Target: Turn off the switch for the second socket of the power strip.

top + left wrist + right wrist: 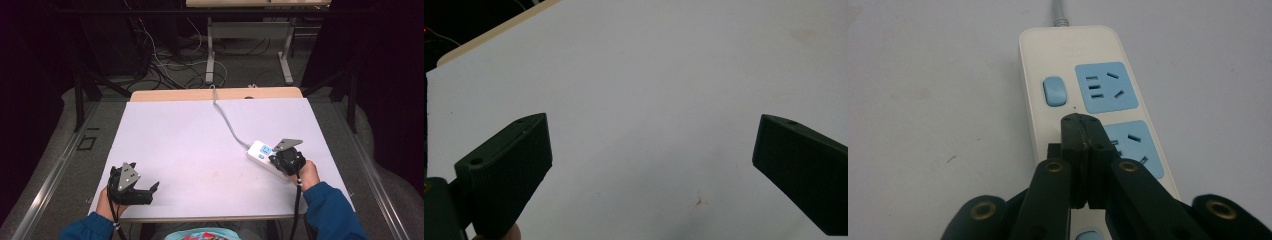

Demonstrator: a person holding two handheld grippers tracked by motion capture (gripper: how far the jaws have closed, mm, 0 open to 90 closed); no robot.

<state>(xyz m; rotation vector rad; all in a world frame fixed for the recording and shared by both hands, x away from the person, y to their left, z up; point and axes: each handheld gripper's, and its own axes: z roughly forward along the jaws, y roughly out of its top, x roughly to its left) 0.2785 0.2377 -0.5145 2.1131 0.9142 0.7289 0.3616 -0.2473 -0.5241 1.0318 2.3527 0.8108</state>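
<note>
One white power strip (261, 155) lies on the right side of the white worktop (200, 145), its grey cord (227, 122) running to the far edge. In the right gripper view the strip (1048, 65) is a smooth, round-cornered plastic block showing two blue socket faces and two blue switches. Right tongs (1082, 125) pressed together, nothing between them, tips over the strip just below the upper switch (1054, 91); the hand comes in from the near right. Left tongs (150, 192) rest at the near left corner, jaws wide apart over bare worktop, well apart from the strip.
</note>
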